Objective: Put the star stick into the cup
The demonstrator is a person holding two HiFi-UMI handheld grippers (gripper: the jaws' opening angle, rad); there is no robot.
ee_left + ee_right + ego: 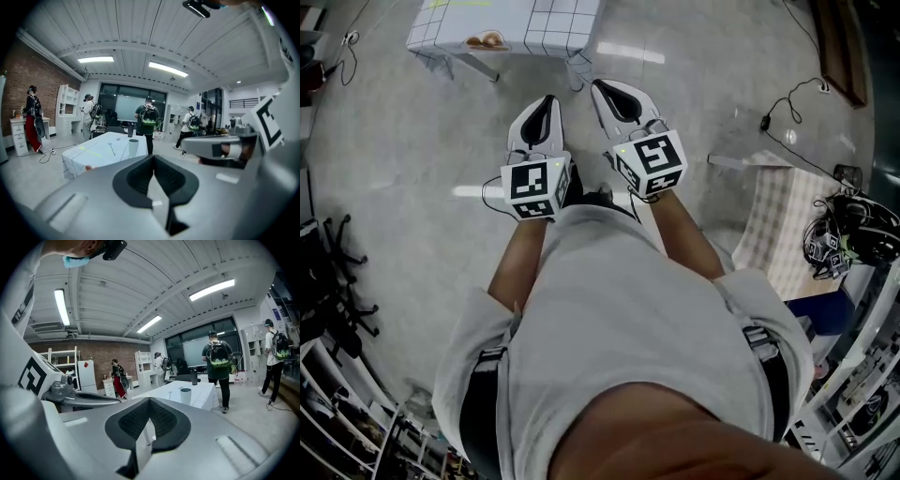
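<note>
Well beyond left hand-held gripper (pixel 153 158) — cup (pixel 133 147)

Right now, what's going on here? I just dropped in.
A person stands on the floor, short of the table, with a claw in each hand. The left claw and the right claw are both shut and empty, side by side, aimed toward the table. On the cloth the cup stands upright and the star stick lies apart from it. Neither has been picked up.
</note>
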